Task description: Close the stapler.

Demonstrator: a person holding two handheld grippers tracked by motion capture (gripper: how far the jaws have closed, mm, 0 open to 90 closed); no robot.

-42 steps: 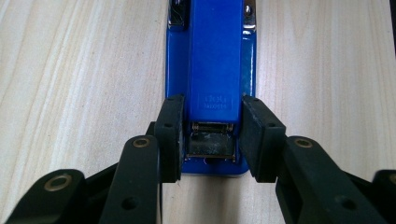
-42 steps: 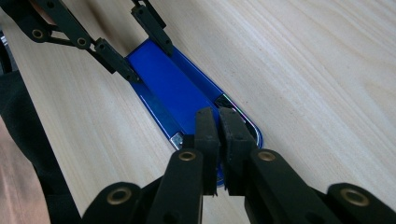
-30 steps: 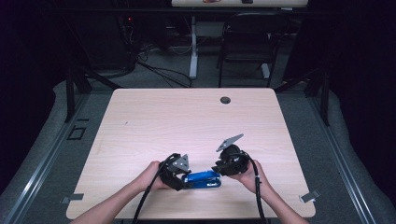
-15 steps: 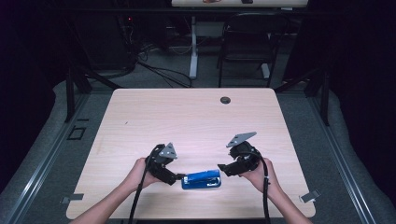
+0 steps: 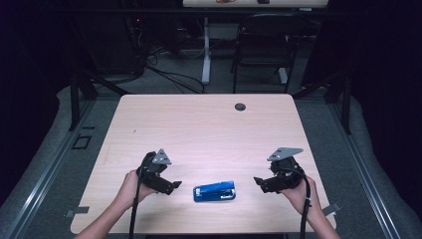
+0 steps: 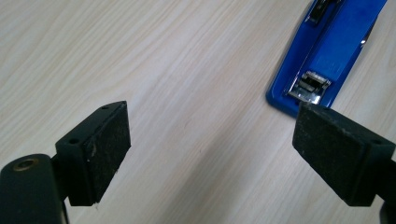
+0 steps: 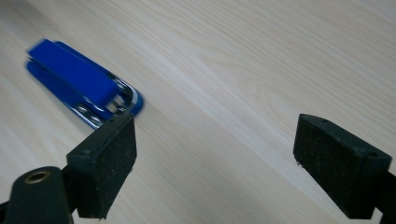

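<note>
In the high view, the blue stapler (image 5: 214, 191) lies flat on the table (image 5: 199, 129) near its front edge, between the left gripper (image 5: 174, 186) and the right gripper (image 5: 258, 181), touching neither. In the left gripper view, the jaws have just been opening and stand spread with nothing between them, and the stapler (image 6: 327, 51) lies at the upper right. In the right gripper view, the jaws have also just been opening and stand spread and empty, the stapler (image 7: 79, 84) at the upper left.
</note>
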